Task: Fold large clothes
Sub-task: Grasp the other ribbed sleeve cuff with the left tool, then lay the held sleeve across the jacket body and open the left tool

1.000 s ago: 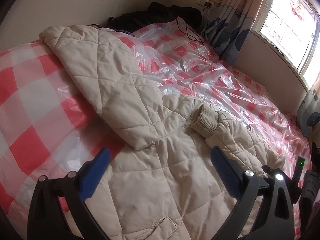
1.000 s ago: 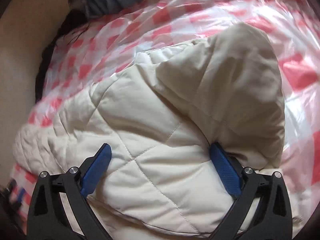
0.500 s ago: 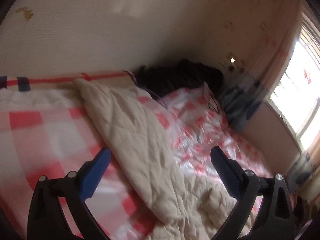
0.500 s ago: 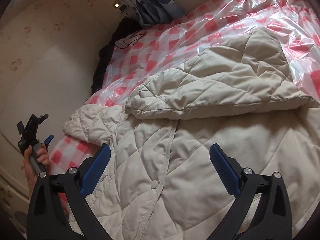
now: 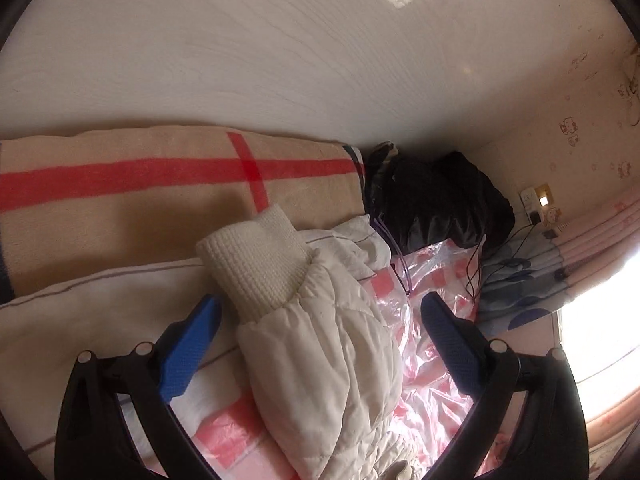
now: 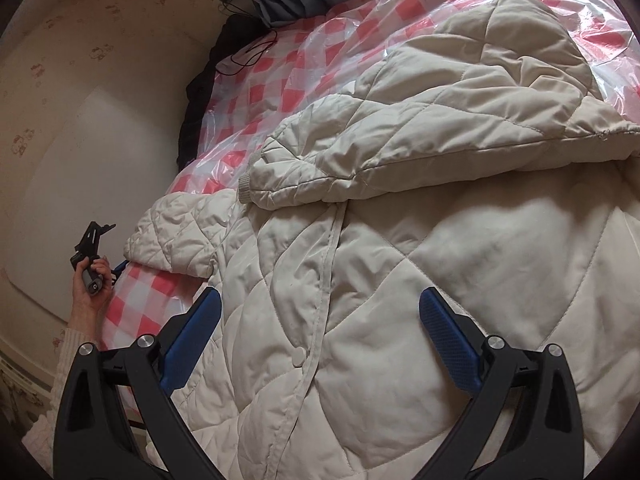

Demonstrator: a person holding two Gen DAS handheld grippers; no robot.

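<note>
A cream quilted coat [image 6: 400,280] lies spread across a bed covered in a red-and-white checked sheet [image 6: 132,300] under clear, shiny plastic. In the right wrist view, one sleeve [image 6: 400,132] is folded across the coat's chest, its cuff pointing left; the coat's lower part runs out of the picture. The right gripper [image 6: 320,328] hovers over the coat front, its blue fingers [image 6: 448,336] wide apart and holding nothing. At the left edge, a hand [image 6: 90,284] grips the handle of the other tool, which is small and mostly cut off there.

In the left wrist view, the left gripper [image 5: 320,336] has its fingers spread apart either side of the other sleeve [image 5: 328,360], whose ribbed knit cuff [image 5: 256,260] points toward a beige blanket [image 5: 120,200] with red stripes. Whether the fingers touch the sleeve is unclear. A dark bundle [image 5: 440,200] fills the far corner; its nature is hard to make out.
</note>
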